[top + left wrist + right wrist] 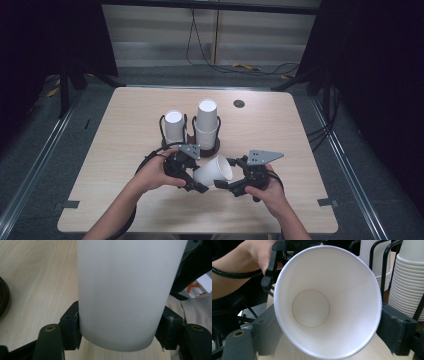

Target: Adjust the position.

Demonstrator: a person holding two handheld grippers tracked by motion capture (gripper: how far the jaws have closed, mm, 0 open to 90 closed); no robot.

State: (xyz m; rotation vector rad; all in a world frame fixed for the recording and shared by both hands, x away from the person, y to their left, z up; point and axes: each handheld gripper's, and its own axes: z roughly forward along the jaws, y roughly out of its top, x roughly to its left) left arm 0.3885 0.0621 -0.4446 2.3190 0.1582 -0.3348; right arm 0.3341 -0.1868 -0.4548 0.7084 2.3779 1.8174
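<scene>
white paper cup (214, 171), empty, lying tipped on its side above the table, mouth pointing toward 4 o'clock, base toward 10 o'clock

A light wooden table (125, 150) carries two stacks of white paper cups. The shorter stack (174, 125) stands in a black wire holder (162, 127) towards the far edge, left of the middle. The taller stack (206, 122) stands just beside it on the right, on a dark round base (216, 145); in the right gripper view its many rims show packed one above another (405, 282). A small dark round cap (239, 103) sits in the tabletop near the far edge, right of the stacks. On the grey floor beyond the far edge, black cables (200, 55) trail, with a yellow piece (245, 66) among them. Metal rails (35, 160) run along the floor by the table's left and right edges.
</scene>
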